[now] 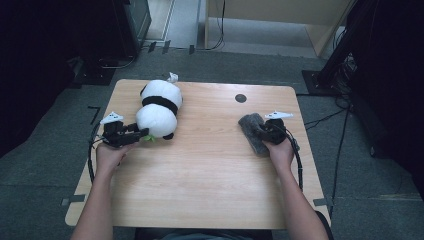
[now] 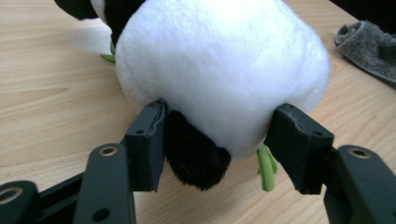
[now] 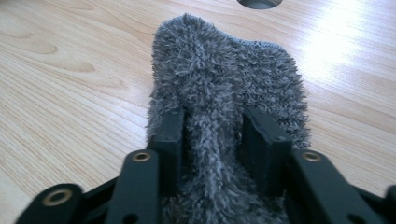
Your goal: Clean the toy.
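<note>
High view has my left claw (image 1: 136, 134) at the near end of the panda plush (image 1: 159, 106), which lies on its side at the far left of the wooden surface (image 1: 200, 175). My right claw (image 1: 259, 131) is over at the right on the grey fuzzy cloth (image 1: 253, 132). Left gripper view: the jaws sit either side of the panda's round white body with the pads just resting on the fur, not squeezing, so I'd call that claw open around it. Right gripper view: a ridge of cloth stands between the jaws, pads loose, open too

Handling-wise the panda looks light and squishy, white fluff with a black band and black limb, plus a little green leaf bit. I'd grab the body mid-bulge, deep, since fur slips. The cloth is limp shaggy microfibre, so pinch a raised fold and expect it to droop
</note>
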